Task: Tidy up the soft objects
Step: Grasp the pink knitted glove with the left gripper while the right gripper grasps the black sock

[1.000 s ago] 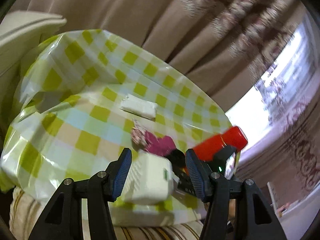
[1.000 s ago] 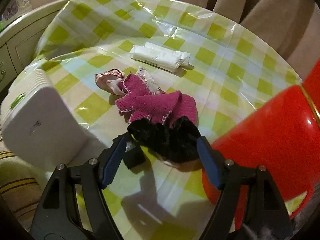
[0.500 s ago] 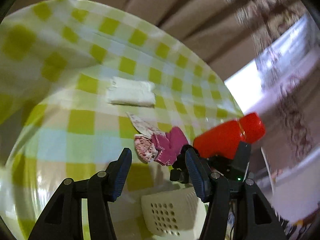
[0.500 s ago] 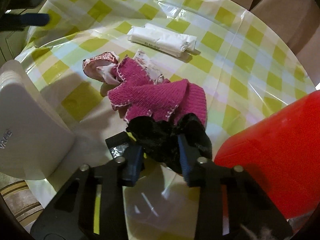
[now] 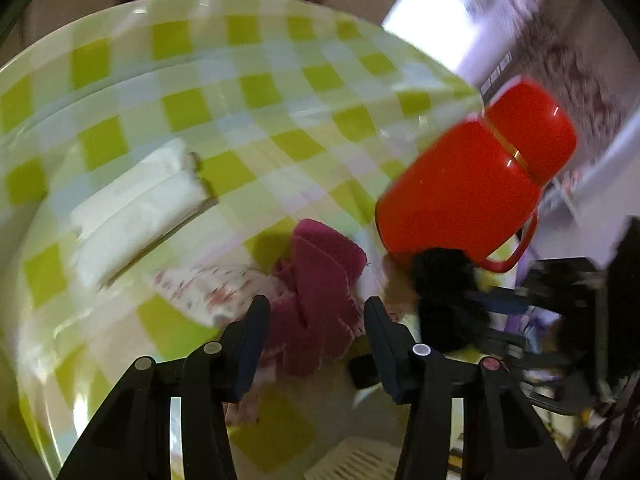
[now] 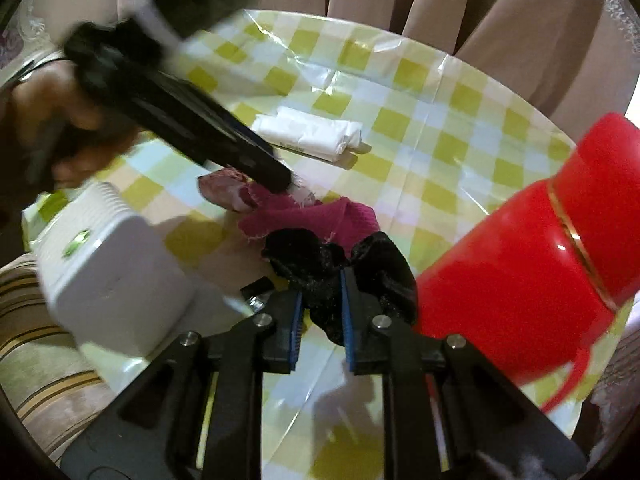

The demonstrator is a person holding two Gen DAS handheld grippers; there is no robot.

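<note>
A magenta knit cloth (image 5: 320,292) (image 6: 316,218) lies mid-table beside a pink patterned cloth (image 5: 212,292) (image 6: 224,190). My left gripper (image 5: 316,336) is open, its fingers straddling the magenta cloth; it also shows in the right wrist view (image 6: 276,178), tips at the cloths. My right gripper (image 6: 320,316) is shut on a black fuzzy cloth (image 6: 340,268) (image 5: 444,292) and holds it just above the table. A white folded tissue pack (image 5: 136,208) (image 6: 308,138) lies farther back.
A red thermos jug (image 6: 536,280) (image 5: 476,176) stands at the right, close to the black cloth. A white perforated basket (image 6: 108,272) (image 5: 352,464) sits at the table's near left edge. The green-checked tablecloth (image 6: 440,128) covers a round table; curtains hang behind.
My right gripper has closed on the black cloth and lifted it. My left gripper has swung in over the table and come down around the magenta cloth.
</note>
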